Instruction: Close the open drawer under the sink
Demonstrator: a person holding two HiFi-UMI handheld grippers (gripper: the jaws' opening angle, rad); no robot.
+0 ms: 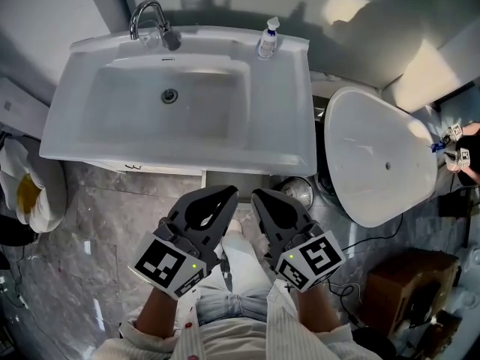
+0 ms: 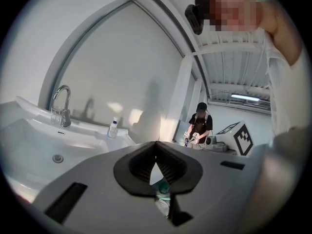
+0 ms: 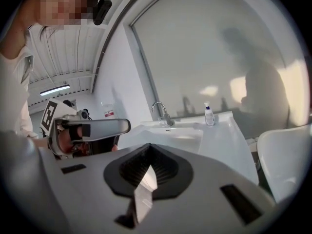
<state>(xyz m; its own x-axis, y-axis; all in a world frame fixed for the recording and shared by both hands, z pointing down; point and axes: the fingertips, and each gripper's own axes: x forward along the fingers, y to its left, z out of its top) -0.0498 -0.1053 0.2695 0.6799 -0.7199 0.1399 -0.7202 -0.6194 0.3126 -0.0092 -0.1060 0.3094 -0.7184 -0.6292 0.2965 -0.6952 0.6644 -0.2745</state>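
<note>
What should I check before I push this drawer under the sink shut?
1. Left gripper fingers together, holding nothing: ok.
2. Right gripper fingers together, holding nothing: ok.
3. Drawer in sight, jutting from under the sink: ok.
4. Both grippers lined up in front of the drawer: ok.
5. Tips touching the drawer front: cannot tell.
6. Anything sticking up inside the drawer: cannot tell.

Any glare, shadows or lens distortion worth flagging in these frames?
Head view: even light, sink sharp, soft shadows on the wall behind it. Left gripper view: heavy fisheye, black corners, bowed wall edges, left tool soft close up. Right gripper view: same fisheye, a person-shaped shadow and bright patches on the wall.
</note>
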